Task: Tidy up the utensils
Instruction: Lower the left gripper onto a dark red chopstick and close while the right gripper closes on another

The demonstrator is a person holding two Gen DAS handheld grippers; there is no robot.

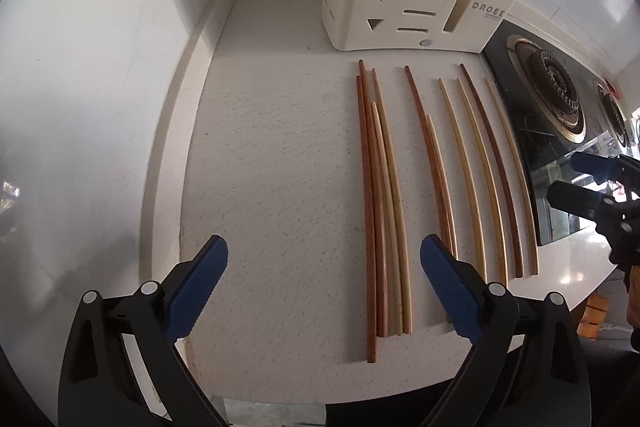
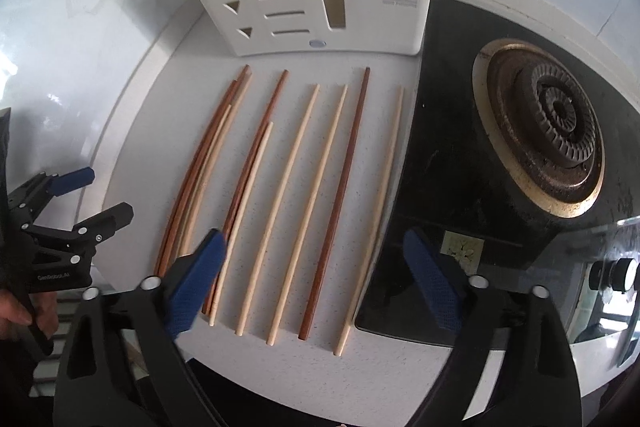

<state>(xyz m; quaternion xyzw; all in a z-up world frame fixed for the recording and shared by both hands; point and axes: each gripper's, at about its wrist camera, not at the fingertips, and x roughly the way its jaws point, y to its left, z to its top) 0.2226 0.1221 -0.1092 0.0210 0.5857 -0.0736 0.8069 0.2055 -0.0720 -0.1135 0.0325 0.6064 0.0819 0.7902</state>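
Both sets of jaws stand wide apart and hold nothing. The left gripper (image 1: 324, 251) hangs over bare speckled countertop (image 1: 272, 155), its right pad just beside the near ends of a bundle of 4 chopsticks (image 1: 378, 211), 2 dark and 2 pale. The right gripper (image 2: 312, 247) straddles the single chopsticks: 2 pale ones (image 2: 308, 187), a dark one (image 2: 340, 195) and a pale one (image 2: 380, 195) at the edge of the black gas hob (image 2: 480, 155). A dark-and-pale pair (image 2: 248, 187) lies by its left pad. Beyond the far tips stands a cream utensil holder (image 2: 376, 23) marked DROEE, against the wall.
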